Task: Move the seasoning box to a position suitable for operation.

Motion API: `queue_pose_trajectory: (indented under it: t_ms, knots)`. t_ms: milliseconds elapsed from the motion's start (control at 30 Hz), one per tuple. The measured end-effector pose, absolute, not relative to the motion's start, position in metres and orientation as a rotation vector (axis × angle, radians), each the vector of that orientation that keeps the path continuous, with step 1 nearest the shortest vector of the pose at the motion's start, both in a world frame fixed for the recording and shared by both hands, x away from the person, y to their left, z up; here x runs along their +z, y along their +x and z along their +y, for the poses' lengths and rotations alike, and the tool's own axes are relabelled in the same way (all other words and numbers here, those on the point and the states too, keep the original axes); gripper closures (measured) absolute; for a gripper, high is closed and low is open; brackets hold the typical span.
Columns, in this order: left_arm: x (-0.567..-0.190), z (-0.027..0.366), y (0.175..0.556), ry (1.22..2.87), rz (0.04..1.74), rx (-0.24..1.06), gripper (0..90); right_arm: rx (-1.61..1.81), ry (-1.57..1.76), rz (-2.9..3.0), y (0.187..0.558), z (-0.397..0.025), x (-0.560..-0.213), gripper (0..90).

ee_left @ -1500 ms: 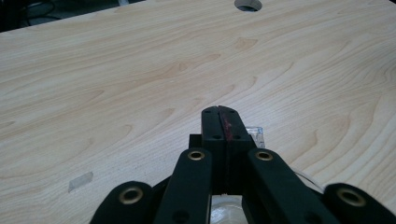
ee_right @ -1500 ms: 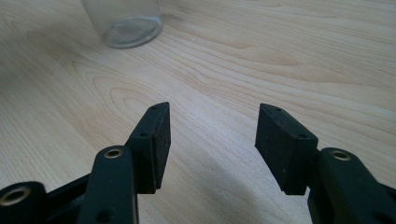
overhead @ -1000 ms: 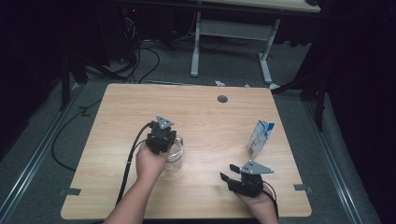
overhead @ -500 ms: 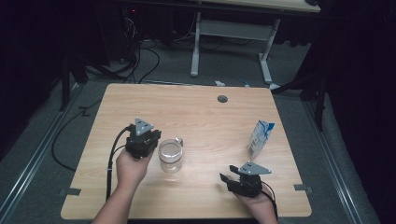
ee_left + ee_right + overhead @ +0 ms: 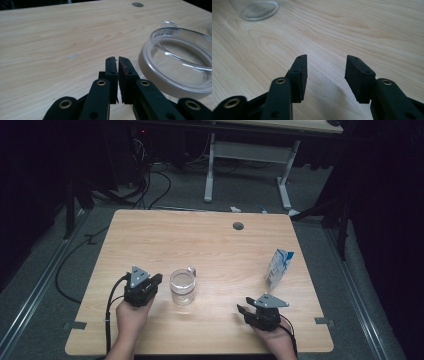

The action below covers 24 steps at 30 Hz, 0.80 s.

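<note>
A clear glass mug with a small handle stands upright on the wooden table, near the front left. My left gripper rests just left of it, a short gap away, jaws shut on nothing. In the left gripper view the shut left gripper points past the mug's rim at the right. A blue and white carton stands at the right. My right gripper lies near the front edge, below the carton, pointing left. In the right gripper view the right gripper is open over bare wood, with the mug's base far off.
A round grey cable hole sits near the table's far edge. Bare wood lies between the mug and the carton. Beyond the table are a white desk frame and cables on the dark floor.
My left gripper has drawn away from the mug, moving left and back toward the person; it now sits beside the mug. The mug, carton and right gripper have stayed put.
</note>
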State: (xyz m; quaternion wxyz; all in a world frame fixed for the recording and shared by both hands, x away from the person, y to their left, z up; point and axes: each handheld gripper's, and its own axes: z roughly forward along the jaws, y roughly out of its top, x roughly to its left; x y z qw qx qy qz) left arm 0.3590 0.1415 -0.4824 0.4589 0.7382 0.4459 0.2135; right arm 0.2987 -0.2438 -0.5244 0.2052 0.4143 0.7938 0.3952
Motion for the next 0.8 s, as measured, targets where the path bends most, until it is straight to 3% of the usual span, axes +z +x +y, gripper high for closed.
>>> queue_pose_trajectory:
  t_ms: [367,433,800]
  knots:
    - [-0.487,0.127,0.377,1.815,1.057,0.506,89.6,1.135,1.186,2.183,0.316,-0.225,-0.507,53.9]
    - [-0.486,0.123,0.376,1.845,1.035,0.546,90.0,1.138,1.173,2.185,0.314,-0.222,-0.505,53.4]
    - [-0.488,0.127,0.370,1.814,1.022,0.494,90.0,1.149,1.220,2.229,0.298,-0.234,-0.518,51.9]
